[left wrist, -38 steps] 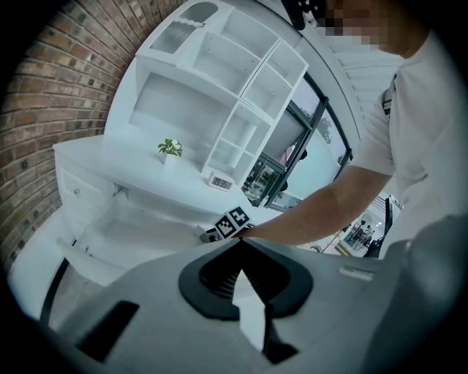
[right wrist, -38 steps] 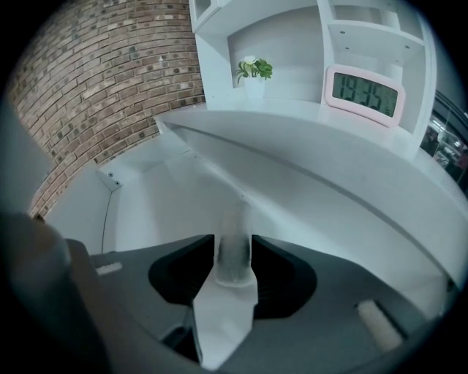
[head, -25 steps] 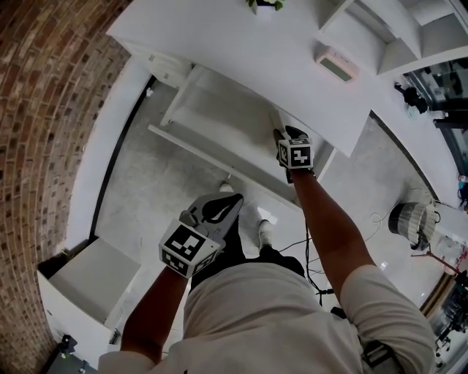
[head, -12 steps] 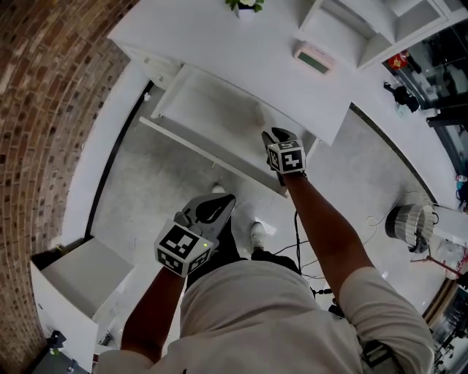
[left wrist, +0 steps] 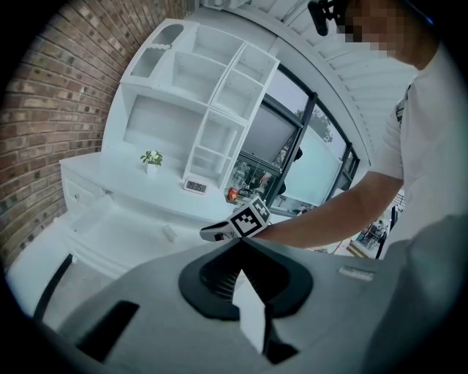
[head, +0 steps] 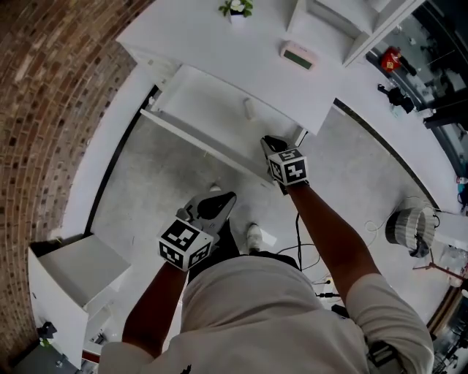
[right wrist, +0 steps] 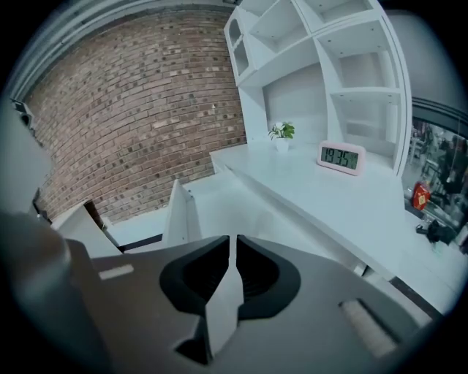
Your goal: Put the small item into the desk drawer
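Small item (head: pixel 248 109) lies in the open desk drawer (head: pixel 191 135), on its floor toward the right end, apart from both tools. It is white on white and tiny, so its ends cannot be told apart. Its long axis runs roughly front to back across the drawer, slightly slanted. The left gripper view also shows it as a pale oblong blob.

Right hand-held gripper (right wrist: pixel 233 245) has its jaws almost together with a thin slit left. They have just been closing, with nothing between them. In the head view it hangs over the drawer's front edge at the right end, and its marker cube covers that corner. Its own view shows only the drawer's side wall and part of the floor, the rest being behind the gripper body.

Left hand-held gripper (left wrist: pixel 240 242) is closed and empty, held low over the floor near the person's torso, which blocks the bottom of the head view.

Clock (head: pixel 297 55) and plant (head: pixel 235 9) sit on the surface (head: pixel 212 40).
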`<state>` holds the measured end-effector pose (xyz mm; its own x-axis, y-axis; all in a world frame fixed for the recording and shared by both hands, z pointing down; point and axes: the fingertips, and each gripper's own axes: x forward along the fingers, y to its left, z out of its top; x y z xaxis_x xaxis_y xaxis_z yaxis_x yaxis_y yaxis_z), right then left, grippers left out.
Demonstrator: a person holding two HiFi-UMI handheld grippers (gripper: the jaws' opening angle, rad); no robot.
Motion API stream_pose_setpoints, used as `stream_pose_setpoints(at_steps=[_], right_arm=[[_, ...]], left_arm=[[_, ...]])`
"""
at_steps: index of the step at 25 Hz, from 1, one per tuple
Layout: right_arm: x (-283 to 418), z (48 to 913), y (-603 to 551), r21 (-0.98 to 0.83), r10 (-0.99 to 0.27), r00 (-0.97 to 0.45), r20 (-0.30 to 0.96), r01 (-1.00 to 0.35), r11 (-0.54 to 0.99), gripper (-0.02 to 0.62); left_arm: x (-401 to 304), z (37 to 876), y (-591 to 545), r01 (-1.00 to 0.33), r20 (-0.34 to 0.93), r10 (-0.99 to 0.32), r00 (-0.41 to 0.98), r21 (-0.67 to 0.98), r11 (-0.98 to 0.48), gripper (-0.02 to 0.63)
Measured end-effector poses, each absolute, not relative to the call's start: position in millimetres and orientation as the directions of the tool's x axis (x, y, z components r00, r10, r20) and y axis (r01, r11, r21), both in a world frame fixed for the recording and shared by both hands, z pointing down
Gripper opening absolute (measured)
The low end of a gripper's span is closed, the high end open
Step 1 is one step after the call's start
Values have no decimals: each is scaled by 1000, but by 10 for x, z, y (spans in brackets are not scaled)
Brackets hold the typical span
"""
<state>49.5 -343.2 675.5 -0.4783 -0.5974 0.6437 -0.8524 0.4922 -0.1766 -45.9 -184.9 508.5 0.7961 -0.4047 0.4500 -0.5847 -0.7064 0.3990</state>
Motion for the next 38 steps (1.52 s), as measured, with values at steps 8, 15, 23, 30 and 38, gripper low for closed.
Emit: stream_pose_setpoints(at_steps=[8,15,23,30,38], right_arm=[[646,6345,-2731,-183,-579,-548,604,-803,568,9],[782,6022,-2038,-221,-556,-598,577,-770,599,9],[971,5591,-1460,-241,-546,-642,538,-738,630,9],[1092,5333,-1004,-265,-525,-674,519,-711,651,11],[1084,5224,-552,-277,-476,-713,515,-664,695,11]], left_arm=[[-489,4909,-1554,-640,438,-483,758,358,-680,5],[-521,4809,-1237,-658,450,-498,742,345,-669,5],[-334,4674,-955,-647,438,-496,750,327,-689,5],[-224,4648,-616,-643,445,-488,751,327,-692,5],[-131,4690,-346,-644,459,-479,748,326,-692,5]])
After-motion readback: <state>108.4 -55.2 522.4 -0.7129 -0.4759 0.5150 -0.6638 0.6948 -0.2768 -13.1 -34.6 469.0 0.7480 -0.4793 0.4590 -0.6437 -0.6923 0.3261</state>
